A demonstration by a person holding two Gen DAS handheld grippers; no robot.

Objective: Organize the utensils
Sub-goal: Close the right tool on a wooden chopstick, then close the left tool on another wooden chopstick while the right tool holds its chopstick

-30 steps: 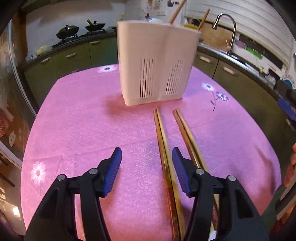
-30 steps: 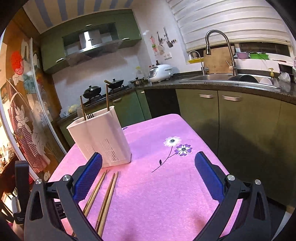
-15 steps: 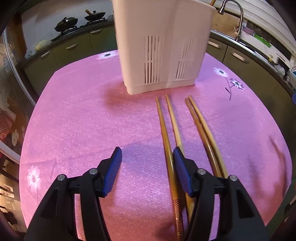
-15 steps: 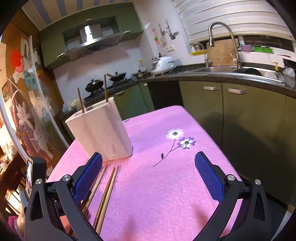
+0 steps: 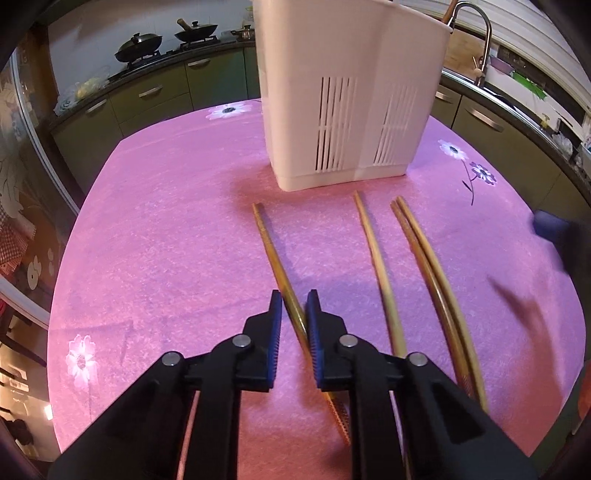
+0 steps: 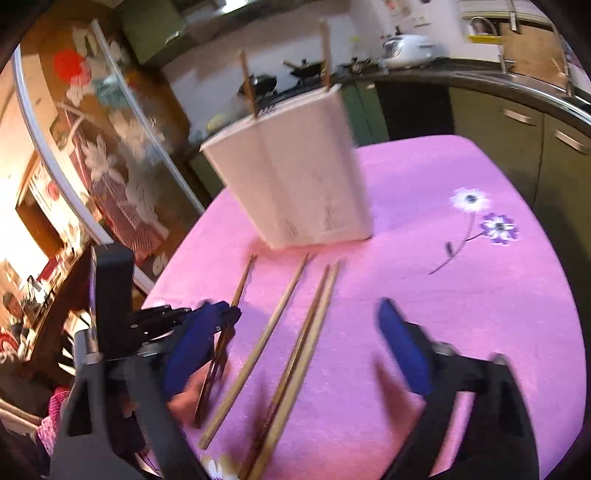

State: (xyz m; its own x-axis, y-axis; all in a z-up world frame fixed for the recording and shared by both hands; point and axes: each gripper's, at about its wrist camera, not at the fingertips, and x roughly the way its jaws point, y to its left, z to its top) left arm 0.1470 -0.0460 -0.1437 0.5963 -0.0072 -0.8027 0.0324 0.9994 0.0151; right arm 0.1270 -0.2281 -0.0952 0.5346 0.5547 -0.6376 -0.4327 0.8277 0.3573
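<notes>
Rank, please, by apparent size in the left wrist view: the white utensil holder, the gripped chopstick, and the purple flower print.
1. white utensil holder
2. gripped chopstick, in the left gripper
3. purple flower print

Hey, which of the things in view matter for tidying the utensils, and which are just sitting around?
For the job:
- four wooden chopsticks on the pink tablecloth
- white slotted plastic utensil holder
- left claw, closed on one chopstick

Just around:
- black woks on the stove
- steel sink tap
- white rice cooker

A pink flowered tablecloth [image 5: 155, 229] carries a white utensil holder [image 5: 343, 92] and four chopsticks [image 5: 376, 254].
</notes>
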